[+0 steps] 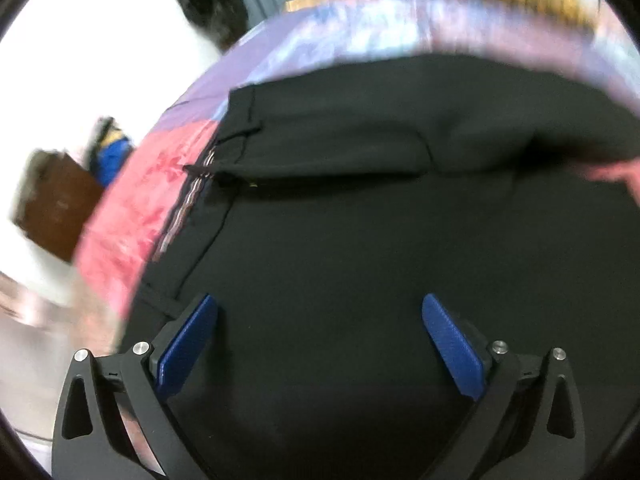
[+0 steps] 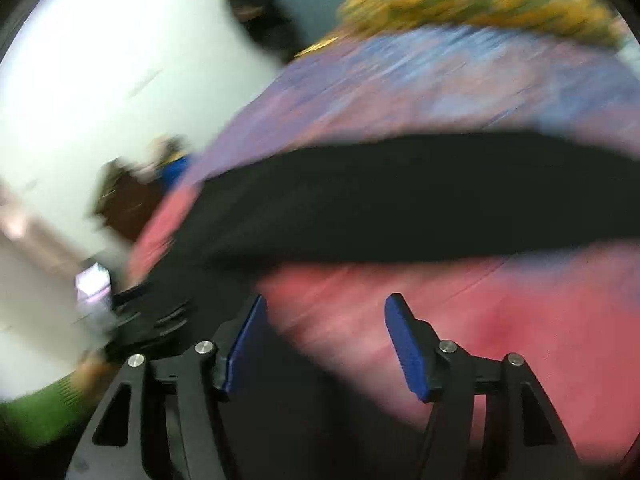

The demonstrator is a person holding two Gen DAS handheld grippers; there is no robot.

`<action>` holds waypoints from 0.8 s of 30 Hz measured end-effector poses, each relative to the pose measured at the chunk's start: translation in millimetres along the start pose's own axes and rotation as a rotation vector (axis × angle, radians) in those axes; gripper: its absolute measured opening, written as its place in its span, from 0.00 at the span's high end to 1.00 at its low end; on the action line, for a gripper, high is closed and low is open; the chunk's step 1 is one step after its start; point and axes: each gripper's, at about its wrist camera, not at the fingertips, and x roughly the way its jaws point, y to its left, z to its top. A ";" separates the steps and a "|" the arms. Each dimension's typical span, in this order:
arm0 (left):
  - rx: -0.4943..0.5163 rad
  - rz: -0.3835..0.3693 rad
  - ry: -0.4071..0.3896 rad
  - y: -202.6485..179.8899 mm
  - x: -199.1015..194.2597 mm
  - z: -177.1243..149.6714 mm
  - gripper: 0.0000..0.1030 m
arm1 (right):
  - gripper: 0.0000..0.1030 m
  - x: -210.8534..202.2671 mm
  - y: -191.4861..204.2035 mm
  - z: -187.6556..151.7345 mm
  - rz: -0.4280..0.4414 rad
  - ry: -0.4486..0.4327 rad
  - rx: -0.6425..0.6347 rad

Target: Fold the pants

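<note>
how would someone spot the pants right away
Look at the bed covered in a pink and purple sheet. The black pants lie flat across it, the only plain dark fabric there, with a striped waistband lining showing at their left end.

Both claws (image 1: 320, 344) (image 2: 324, 344): black linkages, silver screws, blue pads (image 1: 188, 348).
</note>
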 end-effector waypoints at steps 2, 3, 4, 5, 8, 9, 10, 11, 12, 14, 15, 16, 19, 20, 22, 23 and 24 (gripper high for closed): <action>-0.082 -0.041 0.039 21.3 1.3 -9.8 0.00 | 0.40 16.1 26.2 -45.2 0.027 0.069 -0.012; -0.099 -0.047 0.045 27.3 0.1 -13.2 0.00 | 0.40 17.2 29.1 -68.1 -0.012 0.090 -0.020; -0.097 -0.046 0.045 30.0 -1.3 -16.4 0.00 | 0.40 13.8 22.4 -82.8 -0.059 0.100 -0.016; -0.087 -0.046 0.040 31.2 -3.2 -19.5 0.00 | 0.41 3.6 5.0 -99.6 -0.124 0.102 -0.003; -0.053 -0.052 0.023 33.2 -10.5 -29.0 0.00 | 0.45 -63.5 -65.9 -134.5 -0.303 0.023 0.090; -0.049 -0.057 0.022 34.8 -12.7 -31.4 0.00 | 0.42 -83.8 -89.6 -138.8 -0.389 0.012 0.135; -0.052 -0.063 0.025 35.5 -10.5 -31.5 0.00 | 0.41 -108.0 -115.9 -145.4 -0.485 -0.002 0.180; -0.057 -0.066 0.031 38.7 -11.0 -30.3 0.00 | 0.37 -130.7 -139.8 -154.3 -0.572 -0.011 0.225; -0.072 -0.067 0.041 43.1 -14.6 -30.5 0.00 | 0.37 -156.0 -170.1 -165.1 -0.667 -0.016 0.293; -0.095 -0.056 0.048 52.1 -16.6 -28.9 0.00 | 0.37 -206.3 -226.4 -187.8 -0.796 -0.058 0.476; -0.112 -0.037 0.047 62.1 -18.6 -28.7 0.00 | 0.37 -228.4 -242.5 -195.8 -0.820 -0.090 0.554; -0.120 -0.025 0.044 68.1 -20.4 -29.9 0.01 | 0.37 -248.6 -252.3 -204.9 -0.847 -0.120 0.625; -0.150 0.004 0.036 90.4 -22.7 -33.4 0.01 | 0.37 -276.6 -235.3 -206.5 -0.806 -0.228 0.664; -0.165 -0.006 0.037 96.2 -21.8 -34.1 0.01 | 0.36 -275.3 -216.9 -202.9 -0.785 -0.251 0.631; -0.236 -0.043 0.051 110.4 -16.4 -35.7 0.01 | 0.32 -259.1 -185.7 -192.7 -0.732 -0.277 0.579; -0.265 -0.063 0.056 114.5 -13.3 -35.7 0.01 | 0.30 -249.3 -165.1 -192.0 -0.692 -0.293 0.557; -0.302 -0.096 0.054 119.2 -9.5 -35.6 0.01 | 0.30 -239.9 -147.5 -187.3 -0.651 -0.309 0.541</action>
